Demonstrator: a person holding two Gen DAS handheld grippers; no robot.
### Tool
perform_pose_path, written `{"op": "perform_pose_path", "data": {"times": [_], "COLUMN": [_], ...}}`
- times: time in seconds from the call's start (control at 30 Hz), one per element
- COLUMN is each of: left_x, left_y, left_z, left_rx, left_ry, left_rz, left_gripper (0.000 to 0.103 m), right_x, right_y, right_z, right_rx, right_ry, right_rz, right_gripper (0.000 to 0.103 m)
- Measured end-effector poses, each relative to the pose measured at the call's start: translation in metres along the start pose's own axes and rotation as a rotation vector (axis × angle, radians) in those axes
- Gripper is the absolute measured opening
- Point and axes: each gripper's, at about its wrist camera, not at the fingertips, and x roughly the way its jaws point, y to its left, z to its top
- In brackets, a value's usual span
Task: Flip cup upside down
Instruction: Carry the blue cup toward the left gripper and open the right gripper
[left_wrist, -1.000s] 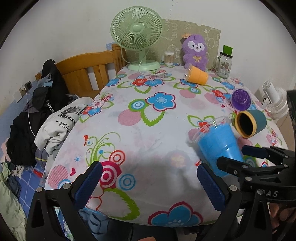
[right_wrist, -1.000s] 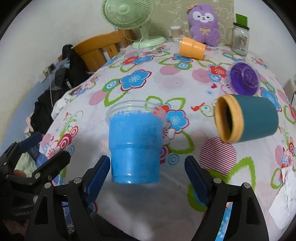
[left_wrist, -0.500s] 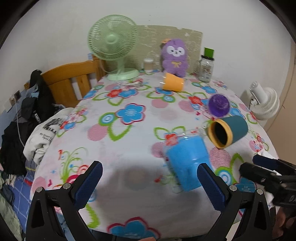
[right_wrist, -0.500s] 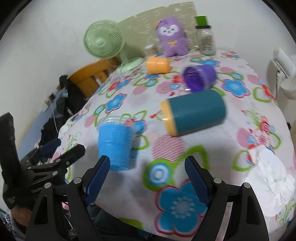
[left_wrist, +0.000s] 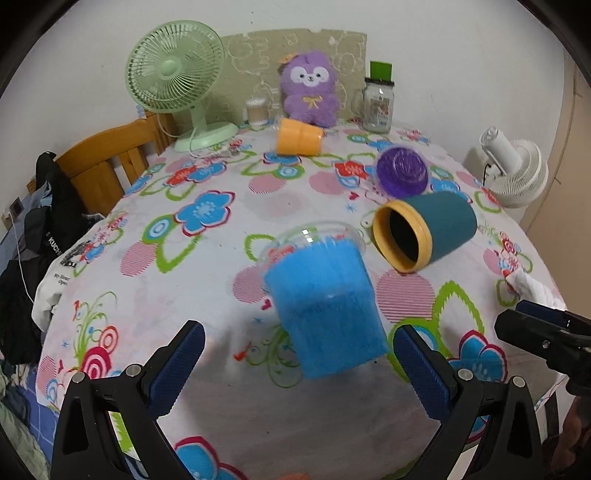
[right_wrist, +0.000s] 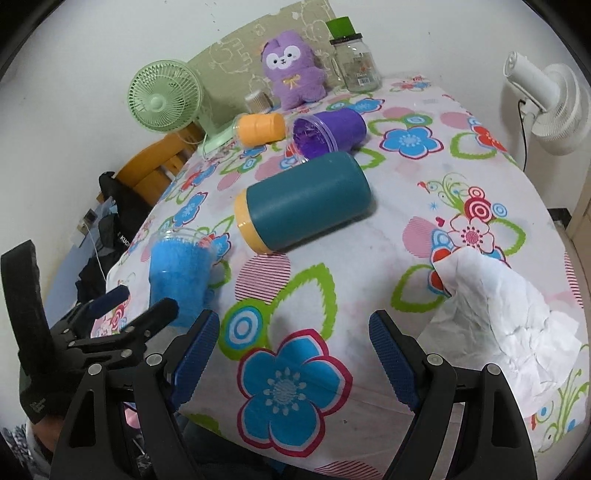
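A blue cup (left_wrist: 325, 302) with a clear rim lies on the flowered tablecloth, base toward me, just ahead of my left gripper (left_wrist: 299, 369), which is open and empty. It also shows in the right wrist view (right_wrist: 179, 277). A teal cup (left_wrist: 424, 232) with a yellow rim lies on its side, also in the right wrist view (right_wrist: 306, 203). A purple cup (right_wrist: 328, 131) and an orange cup (right_wrist: 260, 129) lie on their sides further back. My right gripper (right_wrist: 295, 354) is open and empty near the table's front edge.
A green fan (left_wrist: 177, 77), purple plush toy (left_wrist: 308, 88) and glass jar (left_wrist: 378, 105) stand at the back. Crumpled white paper (right_wrist: 491, 299) lies at the right. A white fan (right_wrist: 550, 107) stands beside the table. Wooden chair with clothes (left_wrist: 103, 173) at left.
My left gripper has come closer to the blue cup, which now sits between its fingers' line. My right gripper has swung right and back from the blue cup, toward the front edge.
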Motion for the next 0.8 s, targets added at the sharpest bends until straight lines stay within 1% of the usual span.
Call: {"op": "perform_pose_path", "data": {"times": [0.23,0.37,0.43,0.5,0.53,0.6,0.63,0.8], "left_x": [0.014,0.019,0.020,0.017,0.016,0.015,0.015,0.006], "left_y": [-0.007,-0.010,-0.011,-0.012,-0.012,-0.011,-0.010,-0.007], "left_z": [-0.006,-0.009,-0.010,-0.011,-0.011,-0.010,-0.009,-0.008], "left_rx": [0.006,0.002,0.003,0.002,0.002,0.001,-0.001,-0.002], "left_ry": [0.038,0.053,0.052,0.040,0.034,0.031,0.031,-0.003], "left_rz": [-0.005,-0.021,-0.028,-0.043,-0.049,-0.058,-0.064,-0.056], "left_gripper": [0.103,0.102,0.097,0.082,0.079,0.066,0.063,0.058], "right_x": [0.003,0.005,0.005,0.006,0.006,0.007,0.007,0.010], "right_y": [-0.005,-0.007,-0.008,-0.008,-0.009,-0.009,-0.009,-0.008], "right_z": [0.000,-0.001,-0.002,-0.002,-0.002,-0.003,-0.004,-0.004], "right_rx": [0.010,0.022,0.025,0.026,0.028,0.030,0.032,0.033], "right_ry": [0.006,0.011,0.013,0.015,0.017,0.020,0.021,0.026], "right_rz": [0.009,0.011,0.014,0.013,0.012,0.013,0.014,0.017], "right_gripper": [0.085,0.085,0.085,0.085,0.085,0.085,0.085,0.085]}}
